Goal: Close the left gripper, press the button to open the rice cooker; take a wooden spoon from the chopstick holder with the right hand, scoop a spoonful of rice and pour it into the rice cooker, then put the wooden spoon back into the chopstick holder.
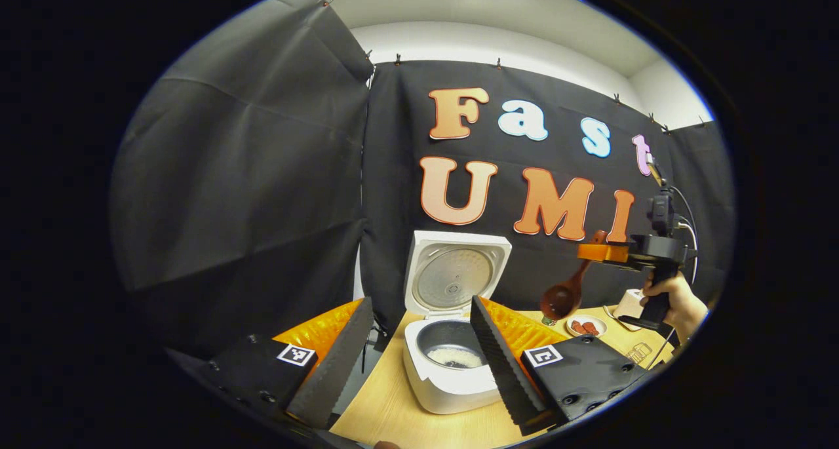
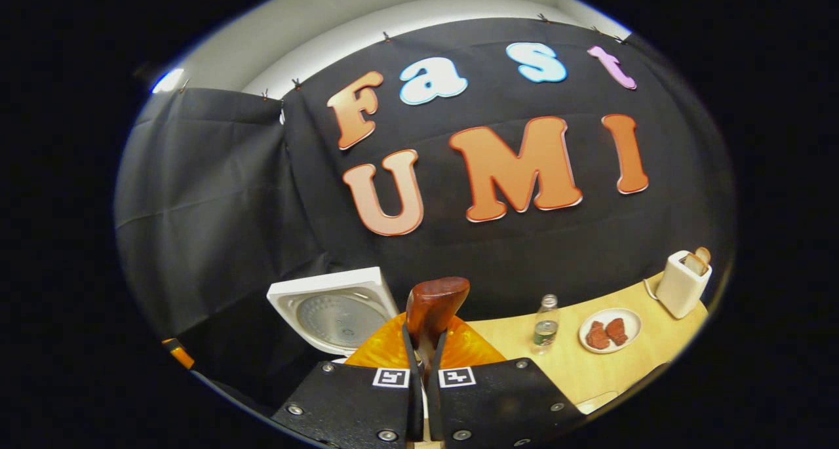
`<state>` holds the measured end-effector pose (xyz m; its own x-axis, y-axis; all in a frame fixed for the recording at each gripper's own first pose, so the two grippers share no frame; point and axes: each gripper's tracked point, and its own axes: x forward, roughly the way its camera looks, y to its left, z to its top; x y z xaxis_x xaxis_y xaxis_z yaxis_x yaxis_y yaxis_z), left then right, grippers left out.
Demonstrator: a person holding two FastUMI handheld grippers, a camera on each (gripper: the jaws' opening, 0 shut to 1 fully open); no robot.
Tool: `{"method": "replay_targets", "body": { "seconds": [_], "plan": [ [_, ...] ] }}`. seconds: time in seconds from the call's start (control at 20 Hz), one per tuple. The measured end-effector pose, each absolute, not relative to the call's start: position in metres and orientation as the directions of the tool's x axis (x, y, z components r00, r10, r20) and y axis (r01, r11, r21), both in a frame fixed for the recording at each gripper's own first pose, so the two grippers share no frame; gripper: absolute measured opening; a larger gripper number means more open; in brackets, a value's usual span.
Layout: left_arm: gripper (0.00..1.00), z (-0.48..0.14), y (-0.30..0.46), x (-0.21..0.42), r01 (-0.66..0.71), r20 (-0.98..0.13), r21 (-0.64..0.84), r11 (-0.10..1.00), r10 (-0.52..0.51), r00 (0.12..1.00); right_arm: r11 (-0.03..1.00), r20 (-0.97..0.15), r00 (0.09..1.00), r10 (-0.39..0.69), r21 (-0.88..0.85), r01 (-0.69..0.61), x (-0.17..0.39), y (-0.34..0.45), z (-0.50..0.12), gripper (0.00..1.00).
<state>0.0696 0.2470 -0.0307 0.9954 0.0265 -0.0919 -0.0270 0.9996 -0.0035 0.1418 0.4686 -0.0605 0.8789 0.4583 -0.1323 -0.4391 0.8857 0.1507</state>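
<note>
We find no legible text, brand or number on any item. Square black-and-white coded markers: one on each finger mount of the left gripper (image 1: 419, 344), one on each of the right gripper (image 2: 425, 364). Bottle (image 2: 545, 324) label: too small to read. Surface (image 1: 639, 352): faint line drawing, unreadable

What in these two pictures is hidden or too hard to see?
- Left gripper view: part of the rice cooker pot sits behind the left gripper's finger.
- Right gripper view: the wooden spoon handle is hidden between the right gripper's fingers; the cooker body is cut off behind them.
- Chopstick holder: not identifiable.
- Bottle label: too small.
</note>
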Motion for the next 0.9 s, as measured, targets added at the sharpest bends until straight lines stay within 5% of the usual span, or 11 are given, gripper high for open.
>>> {"method": "replay_targets", "body": {
  "seconds": [0.45, 0.9],
  "plan": [
    [1.00, -0.024, 0.201, 0.079, -0.014, -0.065, -0.013, 1.000, 0.014, 0.998, 0.973, -0.156, 0.970, 0.186, 0.166, -0.160, 0.150, 0.233, -0.078, 0.02],
    [1.00, -0.030, 0.157, 0.074, -0.038, -0.073, -0.011, 0.999, 0.037, 0.997, 0.977, -0.241, 0.970, 0.010, 0.208, 0.042, 0.158, 0.070, -0.151, 0.02]
  ]
}}
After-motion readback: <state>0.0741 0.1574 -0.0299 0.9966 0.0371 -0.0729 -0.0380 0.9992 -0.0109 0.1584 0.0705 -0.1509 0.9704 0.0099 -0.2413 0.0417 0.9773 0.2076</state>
